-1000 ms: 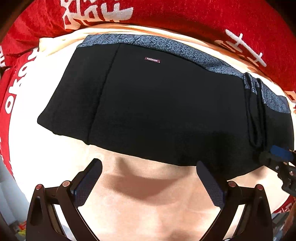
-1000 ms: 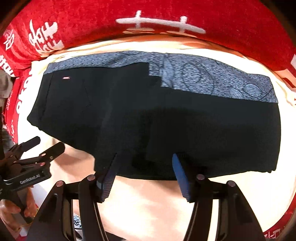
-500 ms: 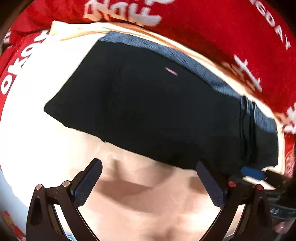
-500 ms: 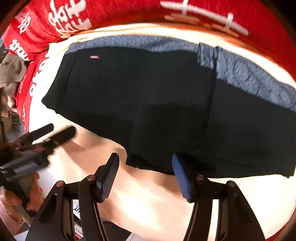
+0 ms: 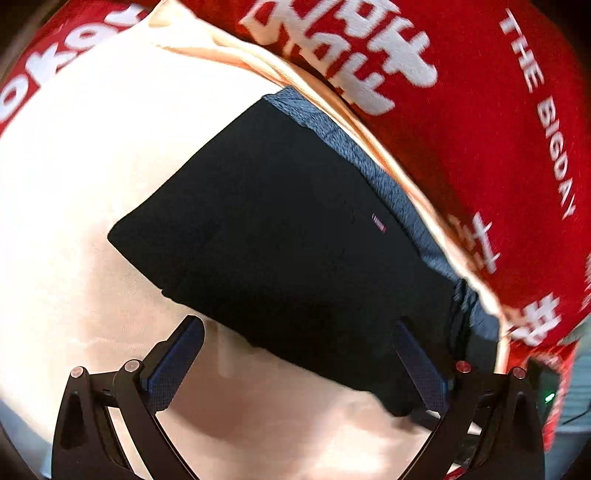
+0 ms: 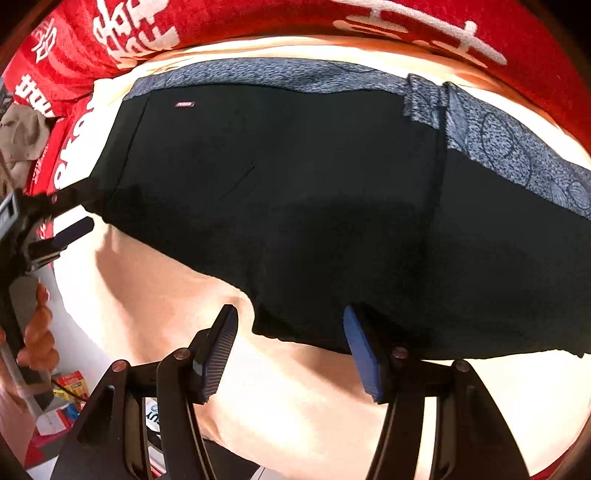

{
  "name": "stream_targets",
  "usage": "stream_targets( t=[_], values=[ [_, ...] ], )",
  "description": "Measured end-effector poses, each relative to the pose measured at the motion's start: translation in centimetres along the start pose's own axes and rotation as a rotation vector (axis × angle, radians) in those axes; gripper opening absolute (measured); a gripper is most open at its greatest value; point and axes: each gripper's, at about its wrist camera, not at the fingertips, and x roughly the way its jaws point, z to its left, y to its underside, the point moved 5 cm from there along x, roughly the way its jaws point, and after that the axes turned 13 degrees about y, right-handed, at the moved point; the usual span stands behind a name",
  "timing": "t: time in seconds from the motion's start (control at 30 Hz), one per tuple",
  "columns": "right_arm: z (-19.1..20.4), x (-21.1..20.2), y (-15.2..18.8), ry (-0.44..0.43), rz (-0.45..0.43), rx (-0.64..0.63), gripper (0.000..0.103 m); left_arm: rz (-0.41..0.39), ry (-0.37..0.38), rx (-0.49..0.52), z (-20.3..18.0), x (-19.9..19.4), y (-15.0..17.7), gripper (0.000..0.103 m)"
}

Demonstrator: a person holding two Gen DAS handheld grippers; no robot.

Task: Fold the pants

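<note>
Since a second ago your left tool (image 5: pixel 295 363) has swung and rolled: the pants (image 5: pixel 295 236), which lay level across its view, now run slantwise from upper centre to lower right, and the cream sheet (image 5: pixel 74 166) fills the left half of that frame. Your right tool (image 6: pixel 290 349) has shifted less, and its left pad, which sat over the black hem, now stands over bare sheet.

You hold both tools open with nothing gripped. In the left view the jaws stand wide, the left pad over sheet and the right pad over the pants' lower edge; whether it touches the cloth cannot be told. In the right view the jaws stand moderately apart, straddling the low corner of the hem at lower centre, the right pad against the black cloth.

The pants lie folded flat on the sheet, with the blue-grey patterned band (image 6: pixel 480 129) along their upper edge and a small label (image 6: pixel 184 104) at upper left. Red cloth (image 6: pixel 258 18) with white lettering rims the top. Your left tool also shows at the right view's left edge, held in a hand (image 6: pixel 35 332).
</note>
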Motion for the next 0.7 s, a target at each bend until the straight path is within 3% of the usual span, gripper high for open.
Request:
stream_targets(
  t=[0.33, 0.5, 0.7],
  values=[
    [0.2, 0.6, 0.2, 0.014, 0.017, -0.014, 0.065, -0.041, 0.166, -0.111, 1.9, 0.6, -0.3, 0.102],
    [0.4, 0.8, 0.6, 0.029, 0.013, -0.032, 0.067, -0.112, 0.231, -0.154, 2.7, 1.0, -1.1, 0.102],
    [0.7, 0.9, 0.9, 0.046, 0.008, -0.038, 0.067, -0.199, 0.251, -0.177, 2.4, 0.9, -1.1, 0.102]
  ],
)
